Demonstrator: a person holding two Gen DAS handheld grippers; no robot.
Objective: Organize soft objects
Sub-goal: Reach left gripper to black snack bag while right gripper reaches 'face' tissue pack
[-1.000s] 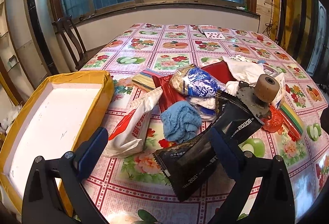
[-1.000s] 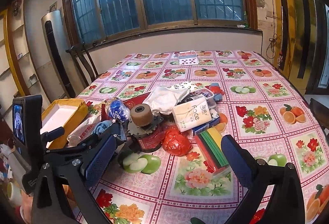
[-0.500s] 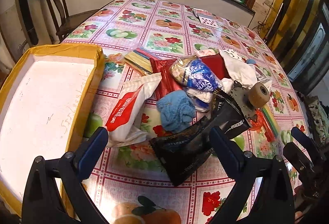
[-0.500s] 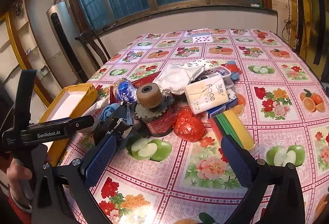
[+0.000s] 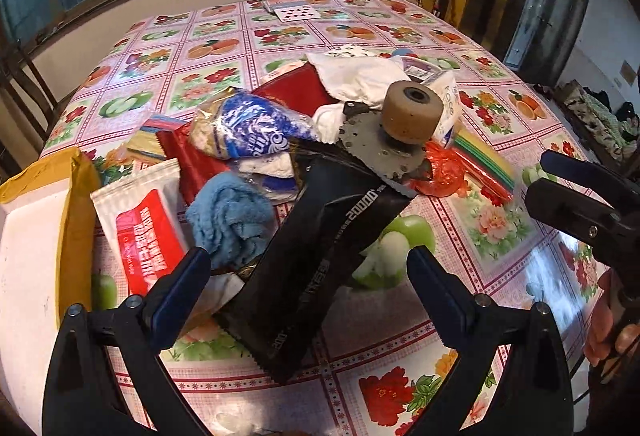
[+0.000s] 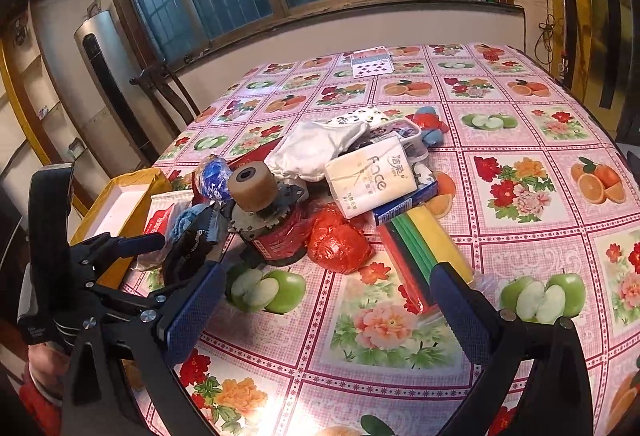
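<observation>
A pile of soft and hard things lies mid-table. My left gripper [image 5: 308, 288] is open, its jaws on either side of the near end of a black foil pouch [image 5: 320, 236]. Beside the pouch lie a crumpled blue cloth [image 5: 228, 224] and a white-and-red pouch [image 5: 140, 236]. Behind them are a blue-and-white plastic bag [image 5: 248, 132] and a white cloth [image 5: 360, 76]. My right gripper [image 6: 328, 308] is open and empty above the tablecloth, short of a red plastic bag [image 6: 340, 240] and a tissue pack [image 6: 368, 176]. The left gripper [image 6: 156, 268] shows at the left of the right wrist view.
A yellow-rimmed box [image 5: 76, 196] with a white floor sits left of the pile. A toothed metal disc with a tan roller [image 5: 408, 112] rests on the pouch's far end. A striped pack [image 6: 424, 248], playing cards [image 6: 370, 66] and a chair [image 6: 168, 84] are also there.
My left gripper has dropped lower and swung right, closer over the black pouch. My right gripper has come nearer to the pile. Both stay open.
</observation>
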